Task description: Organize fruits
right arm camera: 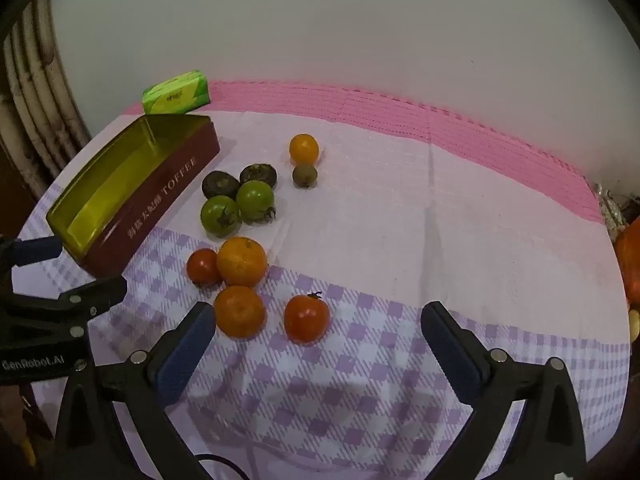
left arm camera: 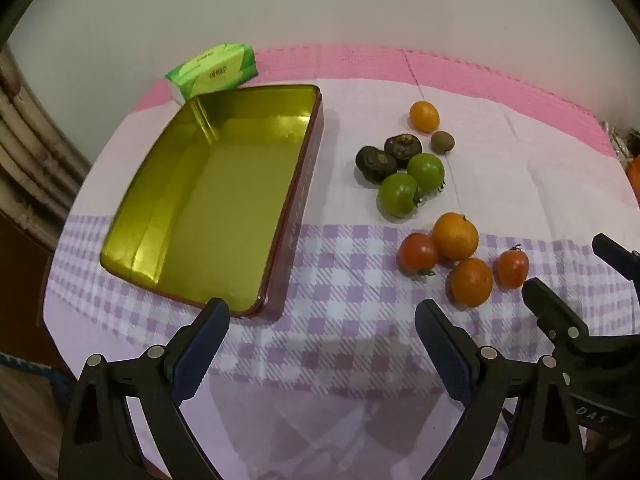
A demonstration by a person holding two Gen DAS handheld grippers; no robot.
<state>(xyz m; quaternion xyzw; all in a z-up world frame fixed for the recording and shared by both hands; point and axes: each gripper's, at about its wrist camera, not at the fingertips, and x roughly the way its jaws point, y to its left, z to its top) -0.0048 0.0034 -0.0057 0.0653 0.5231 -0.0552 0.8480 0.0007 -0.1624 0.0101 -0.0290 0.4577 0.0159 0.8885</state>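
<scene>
An open toffee tin with a gold inside stands empty on the left; in the right wrist view it shows its maroon side. Right of it lie loose fruits: two green tomatoes, two dark fruits, a small brown fruit, a yellow-orange fruit, two oranges and two red tomatoes. My left gripper is open and empty, near the tin's front corner. My right gripper is open and empty, with a red tomato and an orange just ahead.
A green tissue pack lies behind the tin by the wall. The table has a lilac checked cloth with a pink strip at the back. Orange objects sit at the far right edge.
</scene>
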